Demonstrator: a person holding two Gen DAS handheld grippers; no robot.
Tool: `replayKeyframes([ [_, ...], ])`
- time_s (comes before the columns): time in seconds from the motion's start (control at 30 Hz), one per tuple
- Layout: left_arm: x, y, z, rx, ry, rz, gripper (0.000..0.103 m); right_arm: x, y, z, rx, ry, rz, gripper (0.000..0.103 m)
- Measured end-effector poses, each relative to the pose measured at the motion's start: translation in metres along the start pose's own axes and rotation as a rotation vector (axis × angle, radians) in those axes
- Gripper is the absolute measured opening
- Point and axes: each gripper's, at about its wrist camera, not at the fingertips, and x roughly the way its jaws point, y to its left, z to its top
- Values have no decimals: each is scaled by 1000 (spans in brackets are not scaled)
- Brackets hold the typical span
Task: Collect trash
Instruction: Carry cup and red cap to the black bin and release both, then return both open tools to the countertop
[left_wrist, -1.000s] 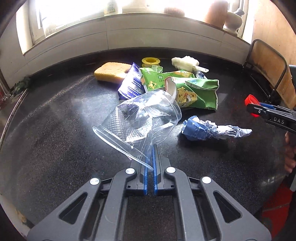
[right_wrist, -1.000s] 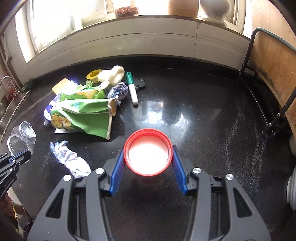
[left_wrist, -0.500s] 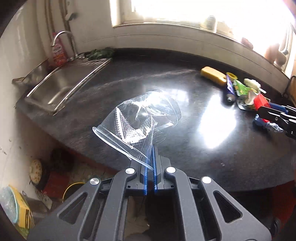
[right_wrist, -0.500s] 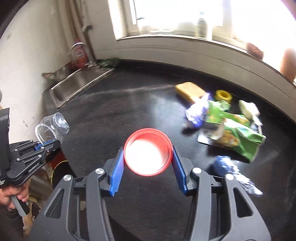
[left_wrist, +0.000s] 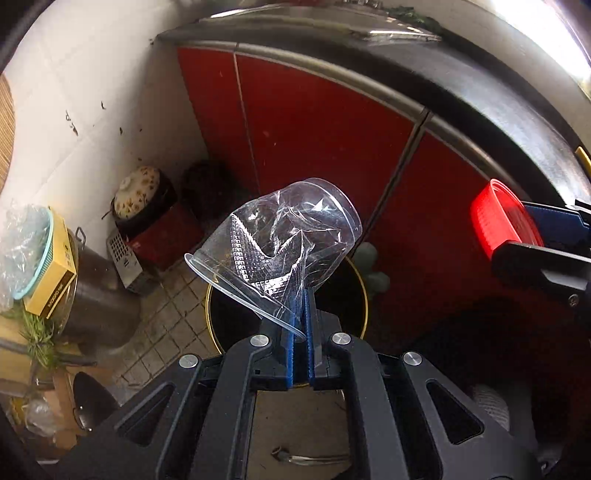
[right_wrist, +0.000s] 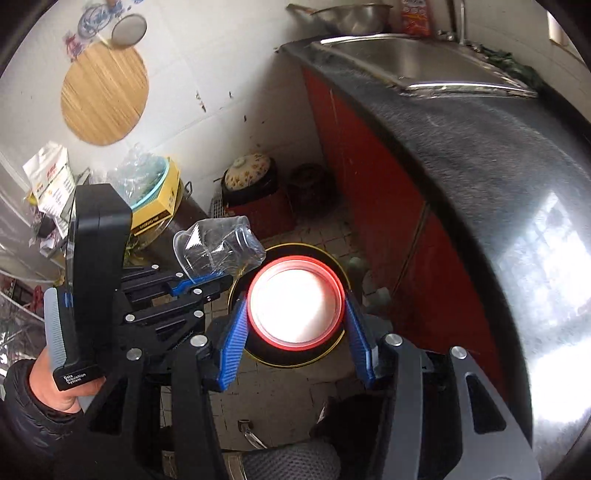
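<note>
I hold both pieces above the floor bin (left_wrist: 360, 295): left hand-held gripper (left_wrist: 300, 314) pinching the crushed cup (left_wrist: 277, 243), right hand-held gripper (right_wrist: 295, 314) clamping the red lid (right_wrist: 295, 302). Neither is dropped yet; other trash isn't in view.

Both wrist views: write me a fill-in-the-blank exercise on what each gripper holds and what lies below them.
1. The left gripper pinches a crushed clear plastic ____.
2. The right gripper grips a round lid whose rim is ____.
3. Both grippers are held above a dark round bin that stands on the ____.
4. The cabinet doors under the counter are ____.

Missing words: cup; red; floor; red
</note>
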Motion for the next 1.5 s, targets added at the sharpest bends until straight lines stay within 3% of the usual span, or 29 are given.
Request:
replayKeyframes([
  [0.2, 57, 27, -13, -51, 70, 16, 4, 93, 0, 11, -10, 173, 24, 49],
  [0.33, 75, 33, -18, -62, 97, -28, 4, 118, 4, 12, -5, 232, 25, 49],
  [0.43, 80, 36, -18, -52, 89, -18, 4, 129, 7, 17, -1, 238, 19, 49],
  [0.47, 81, 37, -18, -47, 92, -17, 4, 130, 7, 18, 8, 241, 24, 52],
  [0.5, 85, 37, -17, -43, 95, -15, 7, 133, 7, 20, 14, 247, 25, 62],
  [0.53, 86, 36, -17, -37, 102, -11, 11, 131, 6, 22, 19, 250, 29, 70],
  [0.57, 87, 37, -17, -34, 105, -1, 28, 129, 6, 23, 22, 242, 29, 78],
  [0.6, 87, 38, -17, -36, 102, 15, 61, 127, 3, 22, 22, 232, 28, 79],
  [0.63, 85, 39, -17, -42, 85, 28, 74, 125, 3, 23, 22, 226, 27, 79],
  [0.67, 82, 39, -18, -49, 60, 32, 78, 125, 2, 23, 24, 225, 24, 80],
  [0.8, 73, 45, -13, -63, 49, 21, 78, 114, 2, 25, 10, 194, 23, 80],
  [0.97, 36, 27, -1, -30, -8, 26, 78, 56, 8, 15, -24, 76, -8, 81],
  [1.13, -31, -28, 24, 64, -117, -50, 82, -54, -13, -13, 18, -98, -116, 85],
  [1.27, -84, -112, 45, 224, -235, -153, 86, -155, -51, -62, 152, -250, -258, 88],
  [1.37, -106, -190, 53, 348, -256, -258, 86, -231, -94, -119, 305, -342, -382, 89],
  [1.5, -128, -299, 43, 529, -267, -402, 86, -313, -140, -201, 476, -400, -581, 90],
])
